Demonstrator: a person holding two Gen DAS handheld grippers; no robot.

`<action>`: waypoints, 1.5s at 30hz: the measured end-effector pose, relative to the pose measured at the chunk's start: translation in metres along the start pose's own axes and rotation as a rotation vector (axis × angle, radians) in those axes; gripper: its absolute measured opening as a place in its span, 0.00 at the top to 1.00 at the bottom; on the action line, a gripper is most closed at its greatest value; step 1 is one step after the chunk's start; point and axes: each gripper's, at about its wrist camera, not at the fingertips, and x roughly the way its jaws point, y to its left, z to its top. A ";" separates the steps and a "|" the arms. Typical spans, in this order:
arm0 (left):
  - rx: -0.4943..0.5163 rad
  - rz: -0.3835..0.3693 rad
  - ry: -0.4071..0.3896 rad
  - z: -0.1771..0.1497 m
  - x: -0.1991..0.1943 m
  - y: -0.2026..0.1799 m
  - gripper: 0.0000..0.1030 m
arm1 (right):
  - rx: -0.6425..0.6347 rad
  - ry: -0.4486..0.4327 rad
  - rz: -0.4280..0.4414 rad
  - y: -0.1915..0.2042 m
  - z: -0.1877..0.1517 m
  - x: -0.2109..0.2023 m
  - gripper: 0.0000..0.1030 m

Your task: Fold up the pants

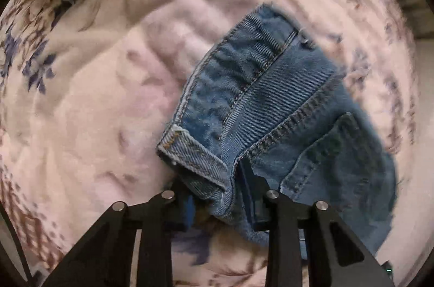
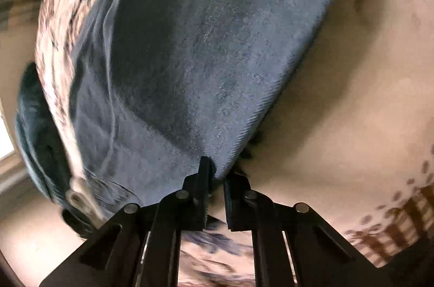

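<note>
The jeans (image 1: 274, 108) lie only partly folded on the blanket (image 1: 89, 97), both grippers (image 1: 219, 194) (image 2: 215, 178) pinching denim between nearly closed fingers, so folds remain.

Left claw (image 1: 219, 203) is pointed straight down at 6 o'clock, jaws partly apart with denim bunched between. Right claw (image 2: 215, 194) is tilted steeply down, jaws nearly shut on fabric.

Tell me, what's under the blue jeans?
The blue denim jeans lie on a pink fleecy flowered blanket. The blanket shows all around them; whatever lies straight beneath the denim is covered.
</note>
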 end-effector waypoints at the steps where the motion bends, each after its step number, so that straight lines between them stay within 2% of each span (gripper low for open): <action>1: -0.013 0.017 0.022 0.001 0.003 0.002 0.71 | -0.027 0.006 -0.030 0.002 -0.002 0.003 0.90; 4: 0.002 0.053 0.070 0.000 -0.011 -0.006 0.64 | -0.098 0.105 -0.108 0.009 0.002 0.014 0.85; 7: 0.071 0.105 0.072 -0.013 -0.040 -0.019 0.64 | -0.156 0.149 -0.089 0.022 0.007 -0.008 0.60; 8: 0.108 0.130 0.048 -0.021 -0.054 -0.024 0.63 | -0.196 0.136 -0.100 0.029 0.006 -0.020 0.47; 9: 0.149 0.156 0.023 -0.029 -0.067 -0.032 0.63 | -0.238 0.114 -0.115 0.036 0.006 -0.032 0.43; 11: 0.217 0.178 -0.029 -0.040 -0.087 -0.053 0.61 | -0.354 0.048 -0.167 0.055 0.002 -0.058 0.43; 14: 0.308 0.085 -0.072 -0.036 -0.090 -0.110 0.49 | -0.528 -0.026 -0.207 0.100 0.005 -0.078 0.43; 16: 0.341 0.004 -0.053 -0.019 -0.070 -0.149 0.49 | -0.630 -0.024 -0.186 0.131 0.017 -0.075 0.43; 17: 0.356 -0.034 -0.030 -0.010 -0.055 -0.165 0.49 | -0.655 -0.020 -0.150 0.144 0.024 -0.072 0.44; 19: 0.392 -0.045 -0.003 0.003 -0.020 -0.205 0.49 | -0.695 0.012 -0.108 0.175 0.041 -0.053 0.53; 21: 0.410 -0.019 0.020 0.014 0.008 -0.223 0.48 | -0.693 0.094 -0.079 0.192 0.061 -0.022 0.71; 23: 0.416 0.007 0.058 0.024 0.033 -0.225 0.48 | -0.658 0.150 -0.086 0.197 0.085 0.006 0.83; 24: 0.397 0.019 0.070 0.030 0.043 -0.220 0.47 | -0.645 0.163 -0.100 0.193 0.097 0.016 0.93; 25: 0.377 -0.010 0.088 0.035 0.048 -0.213 0.47 | -0.634 0.148 -0.148 0.190 0.111 0.025 0.98; 27: 0.356 -0.049 0.099 0.039 0.047 -0.204 0.48 | -0.598 0.094 -0.181 0.182 0.136 0.024 1.00; 30: 0.299 -0.020 0.093 0.040 0.030 -0.198 0.48 | -0.477 0.073 -0.171 0.162 0.169 0.012 1.00; 32: 0.274 -0.032 0.060 0.036 0.011 -0.198 0.48 | -0.460 0.078 -0.172 0.163 0.170 0.006 1.00; 33: 0.287 -0.072 0.044 0.031 0.000 -0.207 0.48 | -0.489 0.056 -0.171 0.171 0.162 -0.002 0.99; 35: 0.325 -0.113 0.034 0.022 -0.005 -0.227 0.43 | -0.554 0.033 -0.092 0.189 0.145 -0.013 0.99; 36: 0.364 -0.138 0.040 0.016 -0.001 -0.243 0.42 | -0.580 0.045 -0.042 0.197 0.137 -0.014 0.98; 38: 0.391 -0.129 0.052 0.015 0.018 -0.262 0.42 | -0.621 0.133 0.045 0.211 0.119 -0.001 0.98; 39: 0.398 -0.103 0.065 0.015 0.032 -0.266 0.42 | -0.621 0.176 0.057 0.214 0.115 0.011 0.98; 41: 0.406 -0.035 0.076 0.026 0.057 -0.262 0.42 | -0.618 0.209 0.013 0.213 0.115 0.033 0.98; 42: 0.396 -0.037 0.083 0.031 0.066 -0.261 0.48 | -0.616 0.206 -0.014 0.210 0.119 0.042 0.99; 43: 0.383 -0.043 0.090 0.037 0.069 -0.255 0.53 | -0.620 0.164 -0.072 0.205 0.128 0.046 0.99; 44: 0.373 -0.041 0.091 0.041 0.069 -0.250 0.63 | -0.616 0.128 -0.094 0.201 0.136 0.044 1.00; 45: 0.365 -0.048 0.095 0.044 0.068 -0.246 0.69 | -0.594 0.091 -0.102 0.193 0.149 0.038 1.00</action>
